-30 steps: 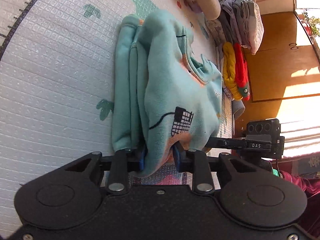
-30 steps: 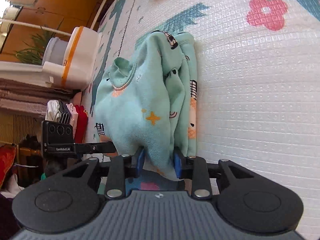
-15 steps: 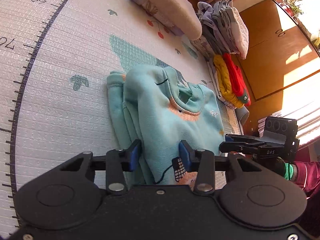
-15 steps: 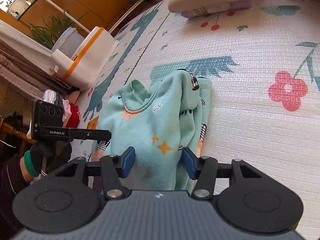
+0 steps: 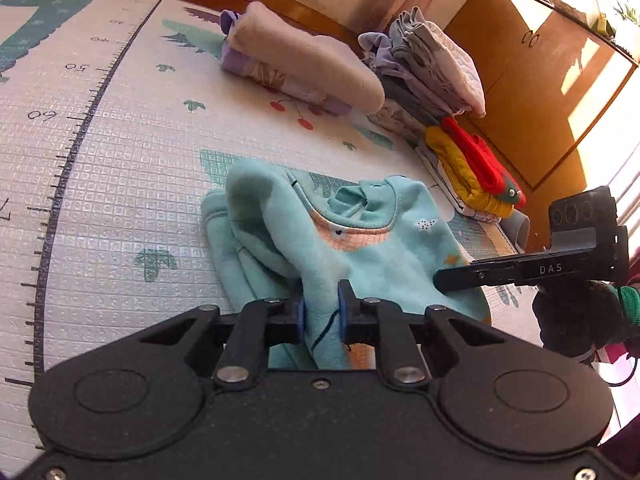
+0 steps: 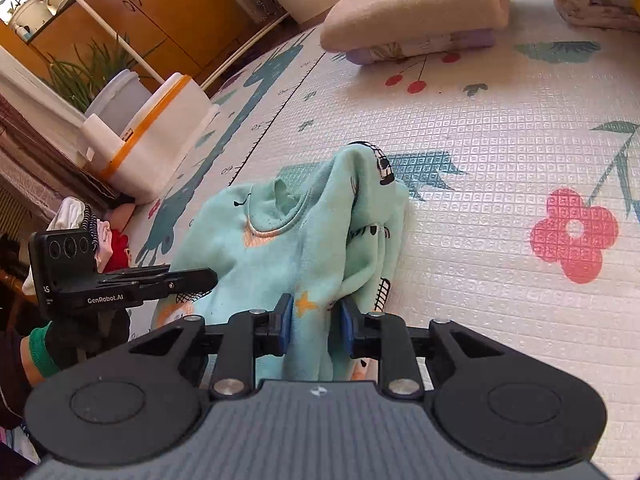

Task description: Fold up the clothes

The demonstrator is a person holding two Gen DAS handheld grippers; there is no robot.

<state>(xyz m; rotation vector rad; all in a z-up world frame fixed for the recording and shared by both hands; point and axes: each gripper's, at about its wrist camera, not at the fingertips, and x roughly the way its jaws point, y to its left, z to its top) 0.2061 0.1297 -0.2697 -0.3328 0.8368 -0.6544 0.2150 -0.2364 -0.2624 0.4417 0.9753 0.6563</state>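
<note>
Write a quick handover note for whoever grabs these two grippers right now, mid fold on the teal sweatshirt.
Left gripper: shut on the teal sweatshirt.
Right gripper: shut on the same hem, further along.
Sweatshirt lies on the play mat, sides folded in, neckline away from you.
Finished piles sit at the mat's far edge, pink folded stack included.
Left: fold the hem up to the neckline, then stack it.
</note>
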